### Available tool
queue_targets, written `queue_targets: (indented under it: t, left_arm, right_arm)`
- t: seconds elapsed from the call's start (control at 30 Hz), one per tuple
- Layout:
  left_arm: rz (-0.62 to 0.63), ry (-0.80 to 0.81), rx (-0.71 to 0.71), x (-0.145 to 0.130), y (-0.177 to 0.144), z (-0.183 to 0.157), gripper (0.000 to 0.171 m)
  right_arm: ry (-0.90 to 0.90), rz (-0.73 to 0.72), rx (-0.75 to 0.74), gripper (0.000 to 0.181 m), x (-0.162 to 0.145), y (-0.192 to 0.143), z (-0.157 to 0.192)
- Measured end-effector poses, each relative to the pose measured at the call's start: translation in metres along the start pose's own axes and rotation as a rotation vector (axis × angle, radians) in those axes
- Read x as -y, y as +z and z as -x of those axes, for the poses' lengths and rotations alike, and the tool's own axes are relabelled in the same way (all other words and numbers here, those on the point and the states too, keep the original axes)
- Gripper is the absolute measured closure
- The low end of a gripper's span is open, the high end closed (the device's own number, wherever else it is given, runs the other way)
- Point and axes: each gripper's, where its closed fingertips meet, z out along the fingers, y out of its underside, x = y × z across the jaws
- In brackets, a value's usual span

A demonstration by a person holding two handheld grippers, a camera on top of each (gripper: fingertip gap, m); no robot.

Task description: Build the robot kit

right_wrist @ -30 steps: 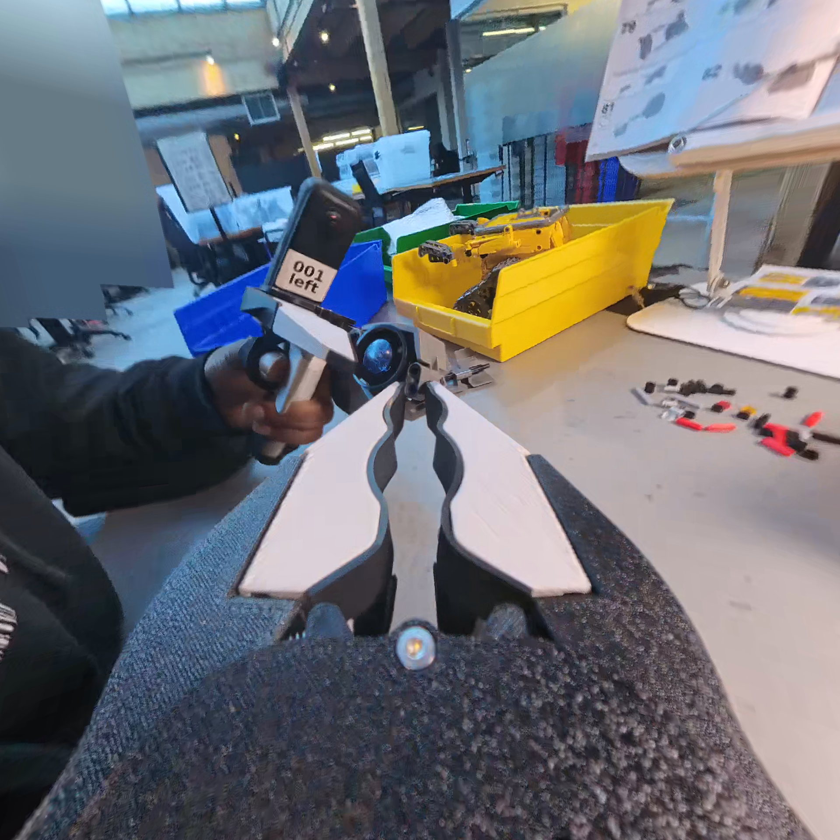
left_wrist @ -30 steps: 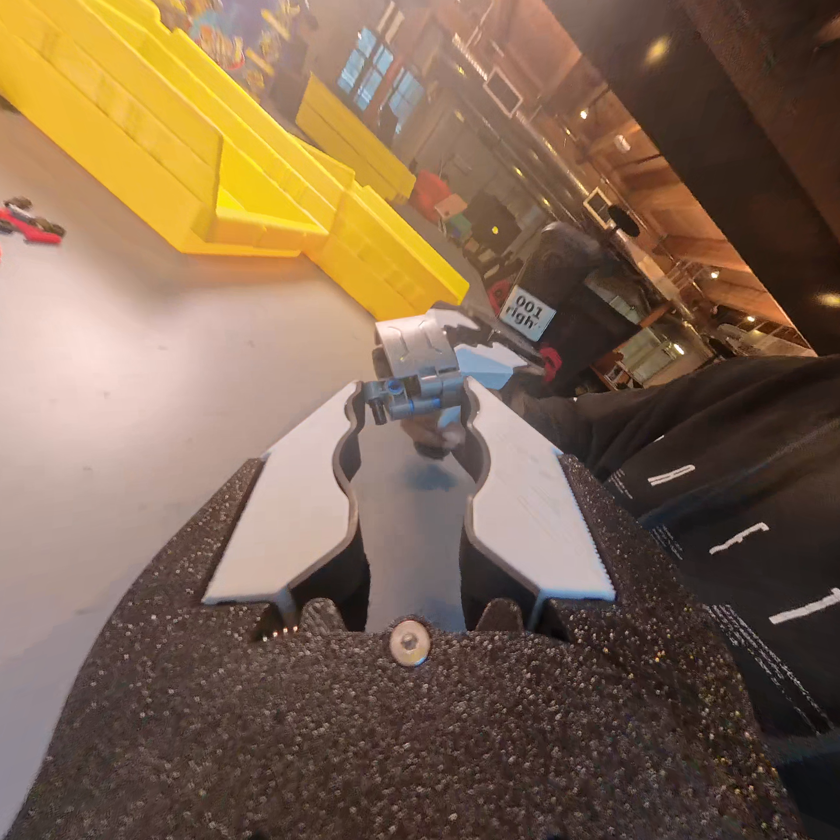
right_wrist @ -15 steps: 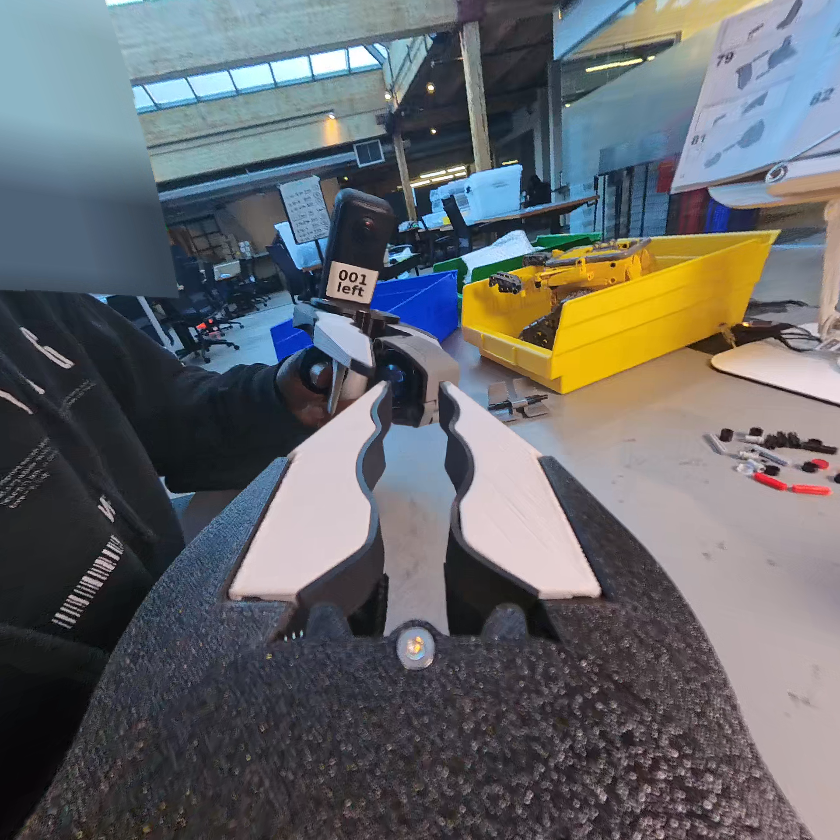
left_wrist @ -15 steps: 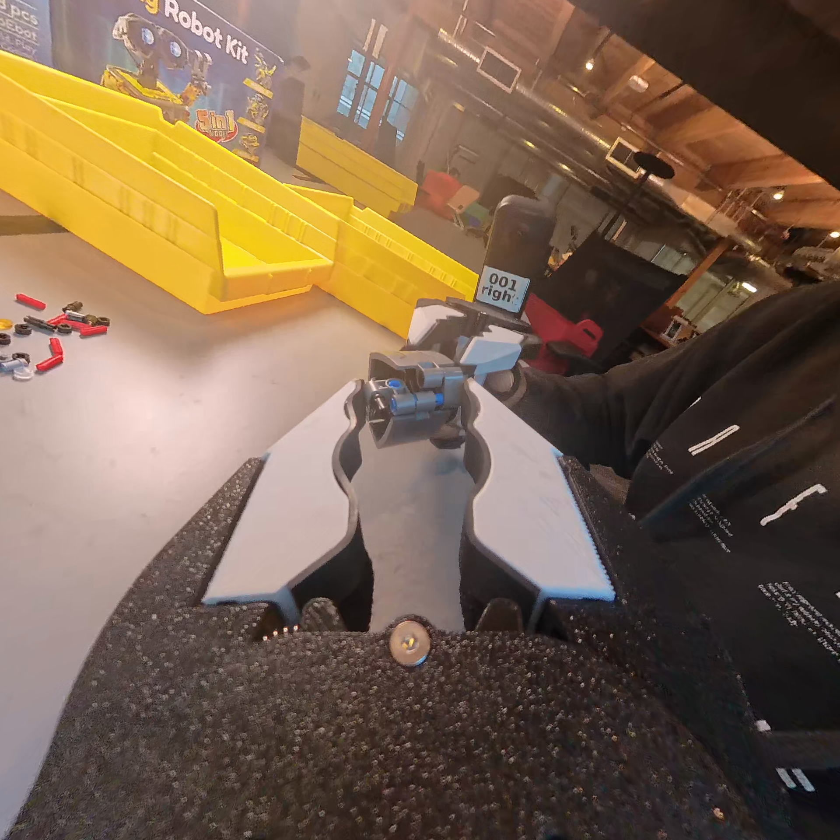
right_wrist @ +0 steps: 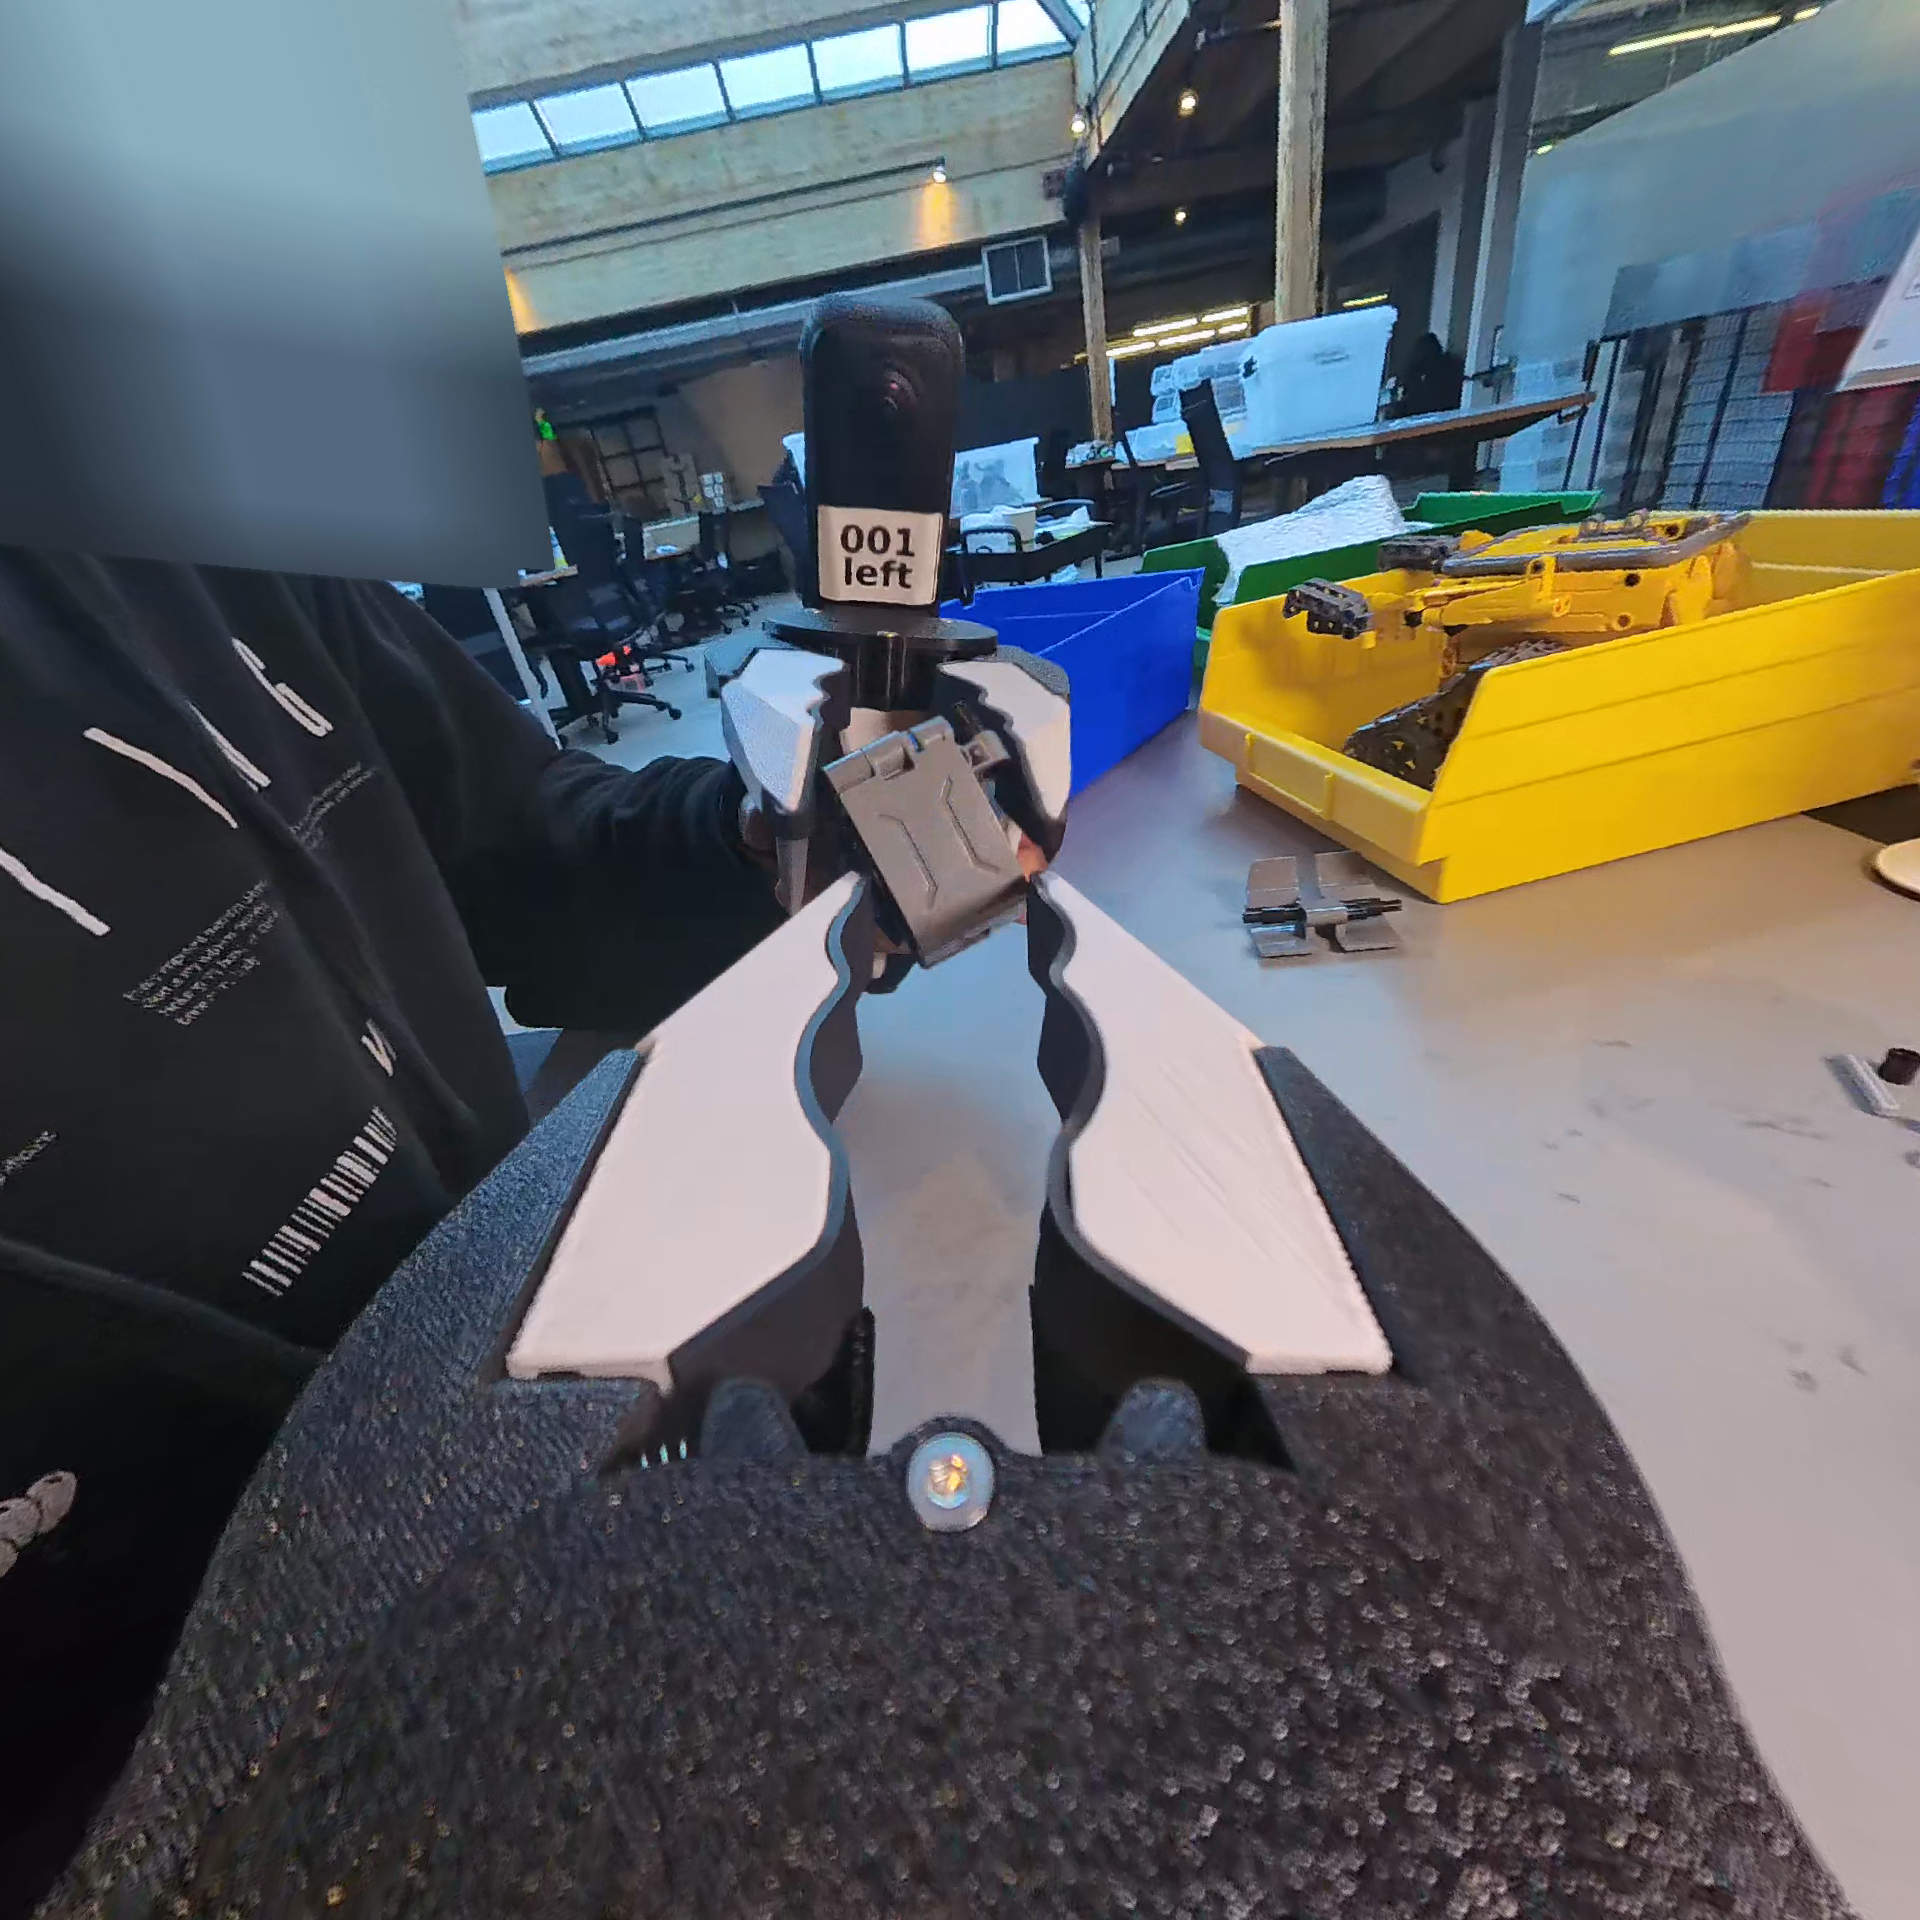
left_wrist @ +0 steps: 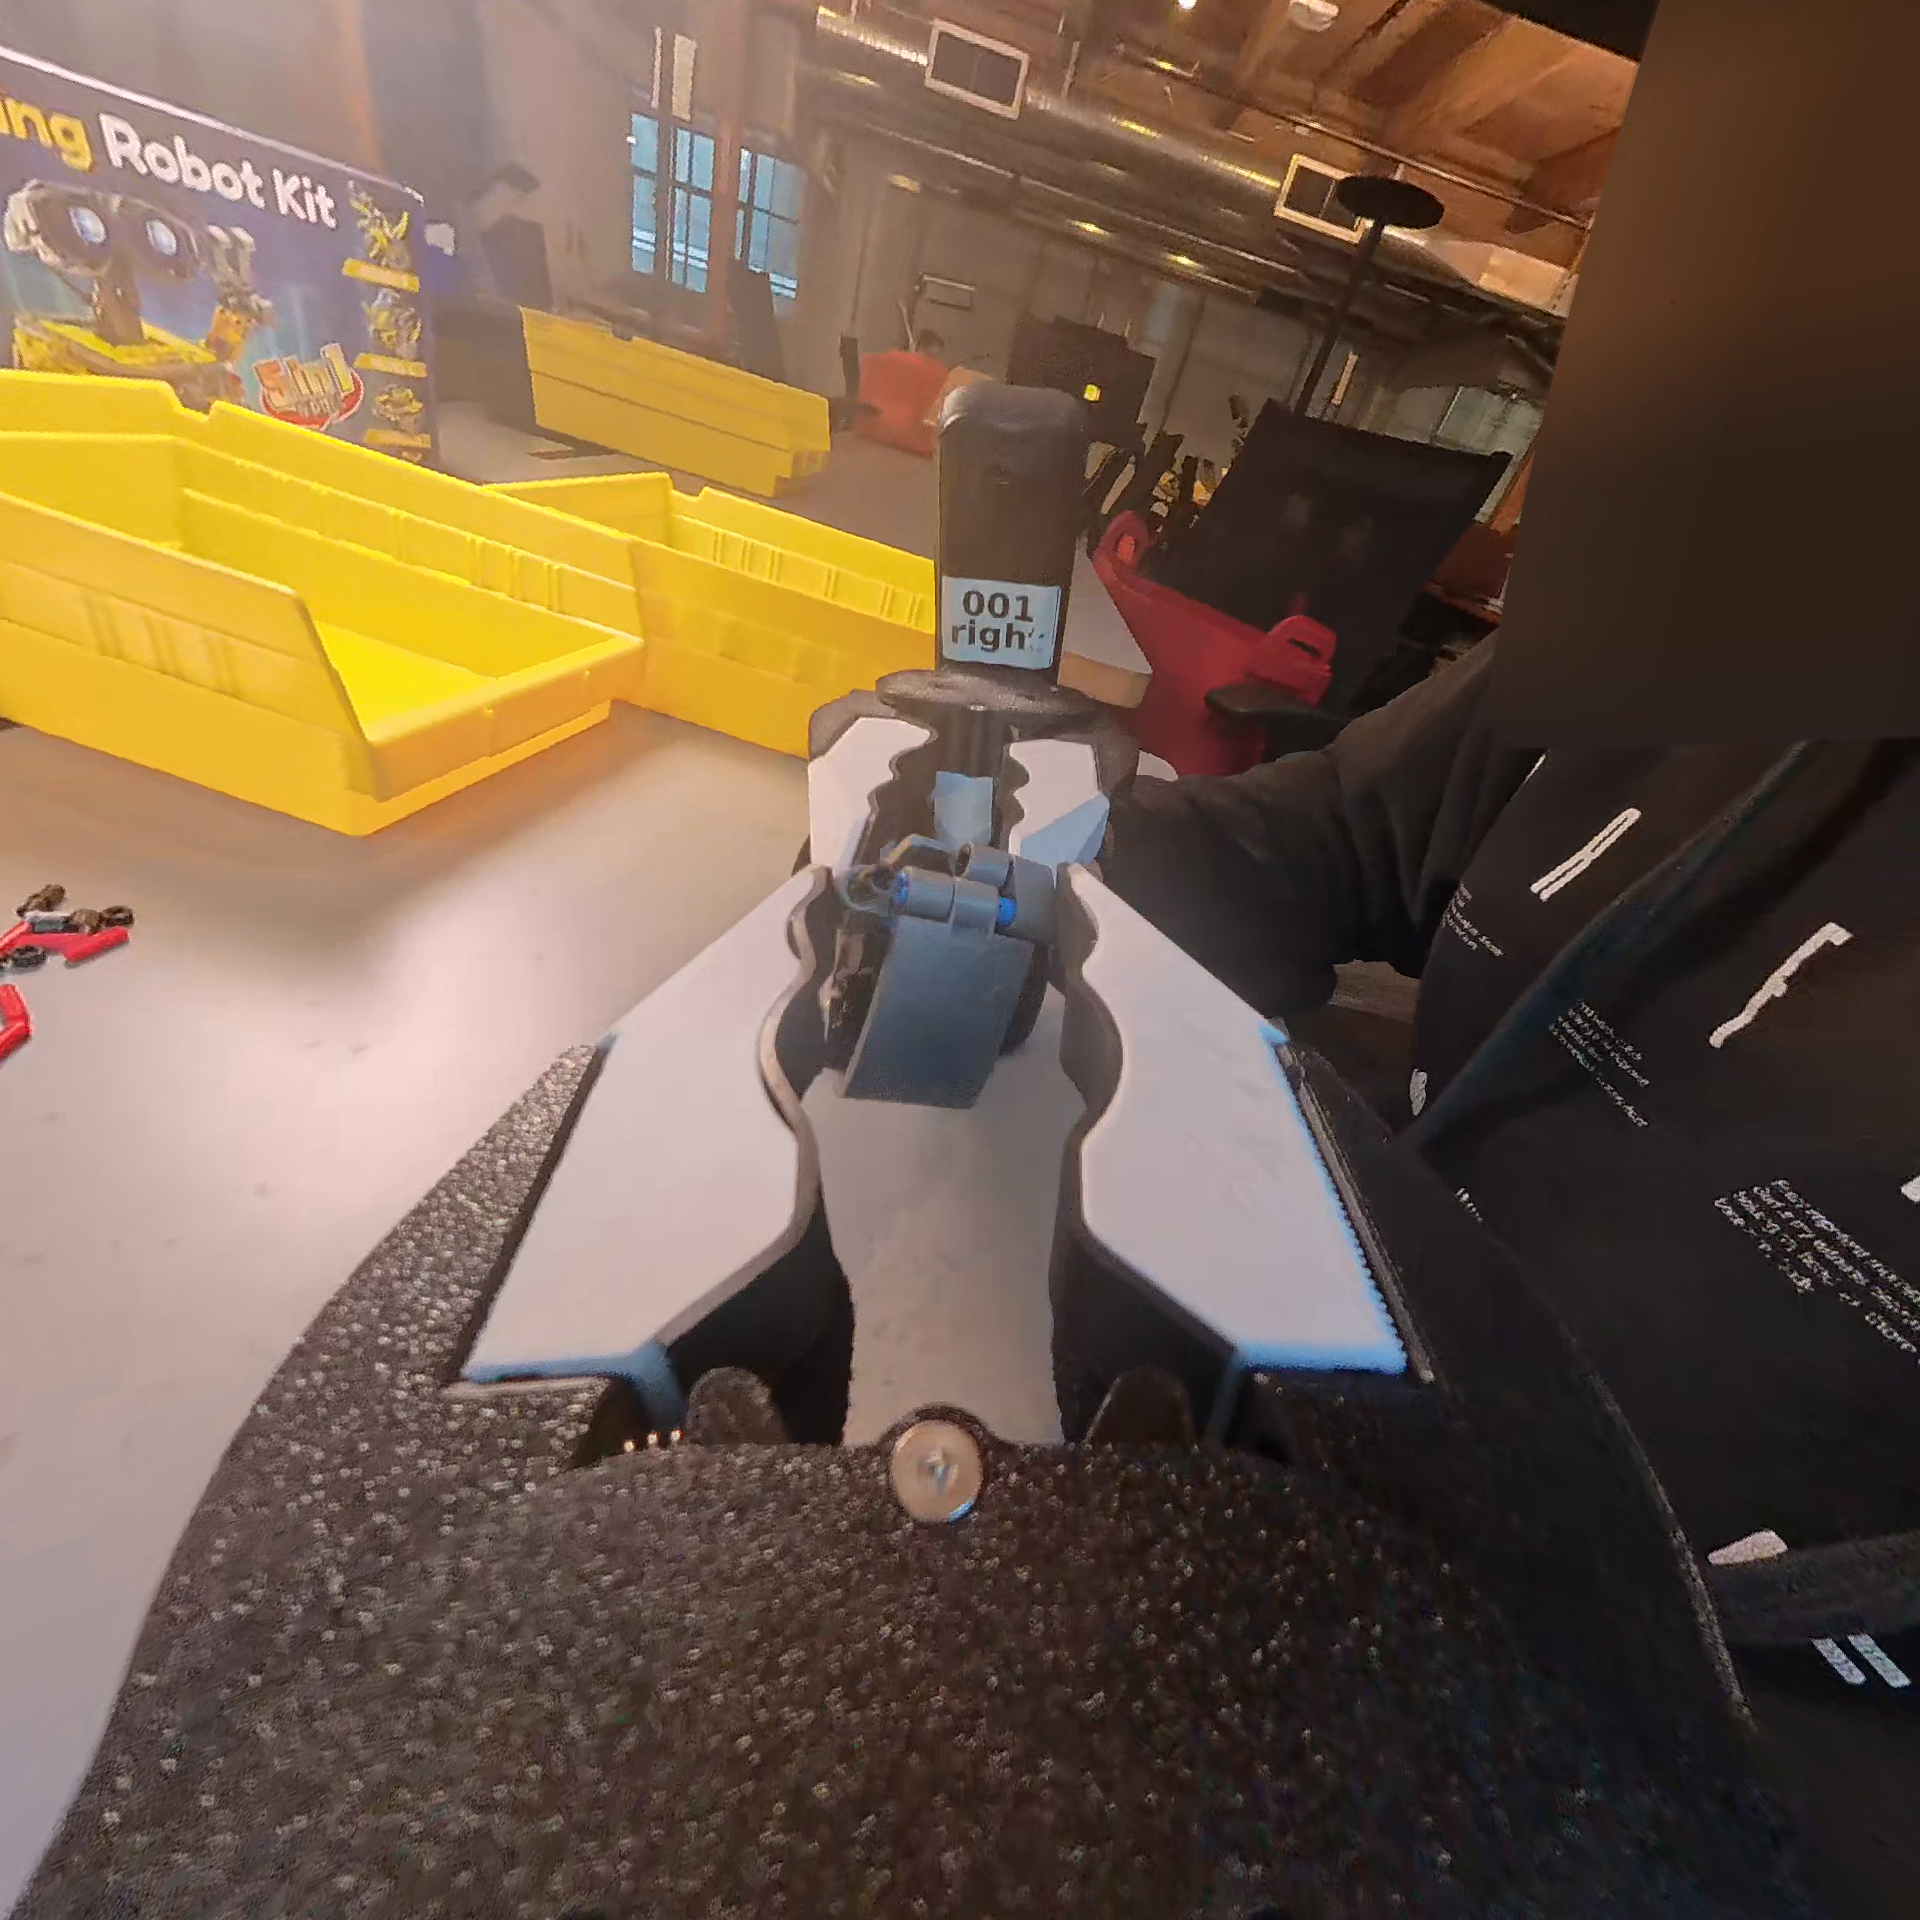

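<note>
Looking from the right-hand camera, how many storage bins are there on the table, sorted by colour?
yellow bin: 1
blue bin: 1
green bin: 1
Total: 3

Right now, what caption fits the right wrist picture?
Two grippers meet over a grey table, both closed on one grey brick piece.
</note>
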Motion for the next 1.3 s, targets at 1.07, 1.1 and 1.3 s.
queue_targets:
  t: [1.07,1.1,1.3]
  left_arm:
    - [0.165,0.632,0.019,-0.027,0.003,-0.026,0.130]
    - [0.167,0.634,0.019,-0.027,0.003,-0.026,0.130]
    - [0.166,0.603,0.031,-0.028,0.002,-0.021,0.130]
  right_arm:
    - [-0.512,0.125,-0.003,0.139,-0.011,-0.005,0.027]
    - [-0.517,0.131,-0.003,0.140,-0.012,-0.005,0.027]
    - [-0.494,0.141,-0.001,0.148,-0.014,-0.005,0.025]
